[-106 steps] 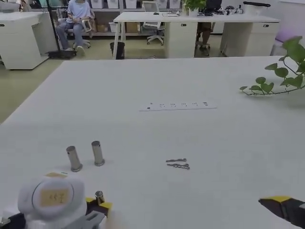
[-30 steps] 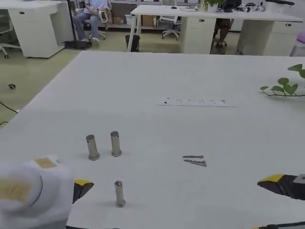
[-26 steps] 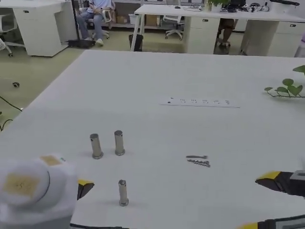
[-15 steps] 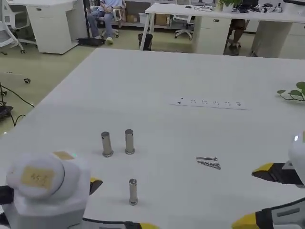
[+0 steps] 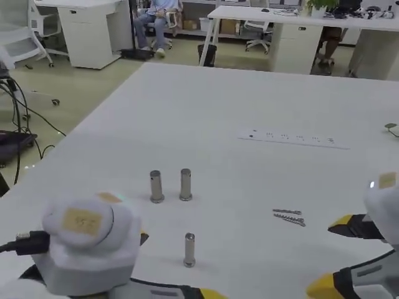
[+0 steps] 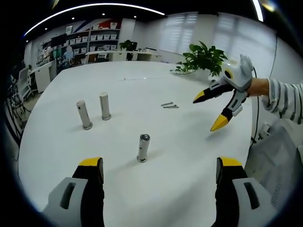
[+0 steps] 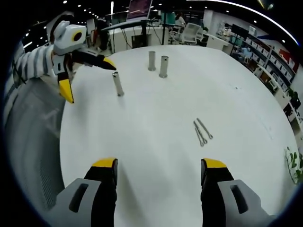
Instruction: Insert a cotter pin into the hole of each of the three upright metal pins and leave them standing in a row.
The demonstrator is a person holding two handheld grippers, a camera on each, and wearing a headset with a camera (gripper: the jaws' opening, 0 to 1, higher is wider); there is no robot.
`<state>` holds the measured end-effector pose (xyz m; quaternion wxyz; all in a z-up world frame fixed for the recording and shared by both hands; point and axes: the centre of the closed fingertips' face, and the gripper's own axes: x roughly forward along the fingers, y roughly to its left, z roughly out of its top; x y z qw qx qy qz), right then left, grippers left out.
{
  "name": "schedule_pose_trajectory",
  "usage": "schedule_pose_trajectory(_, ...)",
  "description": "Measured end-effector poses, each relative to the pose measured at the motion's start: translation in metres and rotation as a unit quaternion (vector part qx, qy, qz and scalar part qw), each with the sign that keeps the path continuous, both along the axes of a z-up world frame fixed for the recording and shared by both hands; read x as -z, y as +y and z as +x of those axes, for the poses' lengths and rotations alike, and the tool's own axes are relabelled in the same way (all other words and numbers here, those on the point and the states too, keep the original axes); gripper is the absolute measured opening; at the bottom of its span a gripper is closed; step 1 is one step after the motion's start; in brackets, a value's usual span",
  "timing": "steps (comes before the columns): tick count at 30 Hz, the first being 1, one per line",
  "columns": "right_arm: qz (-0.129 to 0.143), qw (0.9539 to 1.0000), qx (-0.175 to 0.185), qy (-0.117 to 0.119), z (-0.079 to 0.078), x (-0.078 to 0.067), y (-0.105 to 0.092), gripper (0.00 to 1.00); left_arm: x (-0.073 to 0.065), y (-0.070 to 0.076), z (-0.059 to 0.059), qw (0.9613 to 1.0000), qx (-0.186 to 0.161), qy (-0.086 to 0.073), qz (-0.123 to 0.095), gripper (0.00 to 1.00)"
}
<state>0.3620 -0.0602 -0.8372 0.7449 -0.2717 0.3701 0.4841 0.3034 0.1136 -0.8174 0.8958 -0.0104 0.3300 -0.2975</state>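
The white workbench (image 5: 249, 106) carries everything. A potted plant (image 6: 204, 56) sits at one edge and a flush power strip (image 5: 293, 138) farther back, both well clear of the work. The left gripper (image 6: 158, 165) and right gripper (image 7: 159, 164) hover over the near edge, each with jaws spread wide and holding nothing. A pair of upright metal pins (image 5: 185, 184) stands side by side; the third pin (image 5: 189, 250) stands apart, nearer the person, just ahead of the left gripper. The cotter pins (image 5: 288, 216) lie loose in a small cluster ahead of the right gripper. Seemingly none is fitted, so all three insertions and the lining-up remain. Nothing blocks either reach.
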Motion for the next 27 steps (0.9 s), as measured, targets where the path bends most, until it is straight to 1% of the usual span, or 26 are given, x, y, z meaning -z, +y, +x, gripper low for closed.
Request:
schedule_pose_trajectory(2, -0.003, 1.0000, -0.003, 0.001, 0.002, 0.001, 0.000, 0.73, 0.000, 0.001, -0.001, 1.0000, -0.002, 0.000, 0.001, 1.00)
schedule_pose_trajectory(5, 0.006, 0.9999, -0.009, -0.004, 0.009, 0.000, 0.002, 0.72, 0.000, 0.001, -0.003, 1.0000, -0.005, 0.000, 0.001, 1.00)
schedule_pose_trajectory(9, 0.020, 0.9997, -0.012, 0.001, 0.016, 0.002, 0.004, 0.63, -0.002, 0.002, -0.005, 0.9999, -0.010, -0.003, -0.001, 1.00)
schedule_pose_trajectory(14, 0.027, 0.9993, -0.023, -0.011, 0.024, 0.000, 0.011, 0.59, -0.003, 0.002, -0.007, 0.9999, -0.013, -0.003, -0.002, 1.00)
schedule_pose_trajectory(18, 0.033, 0.9988, -0.036, -0.008, 0.026, 0.002, 0.015, 0.55, -0.003, 0.003, -0.007, 0.9998, -0.018, -0.003, -0.004, 1.00)
schedule_pose_trajectory(21, 0.034, 0.9987, -0.038, -0.002, 0.029, 0.006, 0.019, 0.53, -0.004, 0.004, -0.007, 0.9998, -0.020, -0.004, -0.006, 1.00)
schedule_pose_trajectory(24, 0.036, 0.9989, -0.030, -0.002, 0.035, 0.007, 0.020, 0.47, -0.004, 0.004, -0.008, 0.9998, -0.020, -0.002, -0.005, 1.00)
schedule_pose_trajectory(25, 0.043, 0.9987, -0.025, 0.001, 0.037, 0.007, 0.021, 0.47, -0.004, 0.004, -0.008, 0.9997, -0.022, -0.004, -0.005, 0.99)
schedule_pose_trajectory(26, 0.052, 0.9984, -0.023, 0.006, 0.037, 0.007, 0.023, 0.47, -0.005, 0.005, -0.008, 0.9997, -0.022, -0.008, -0.005, 0.97)
schedule_pose_trajectory(27, 0.069, 0.9974, -0.010, 0.017, 0.037, 0.006, 0.027, 0.47, -0.005, 0.005, -0.008, 0.9997, -0.022, -0.008, -0.005, 0.94)
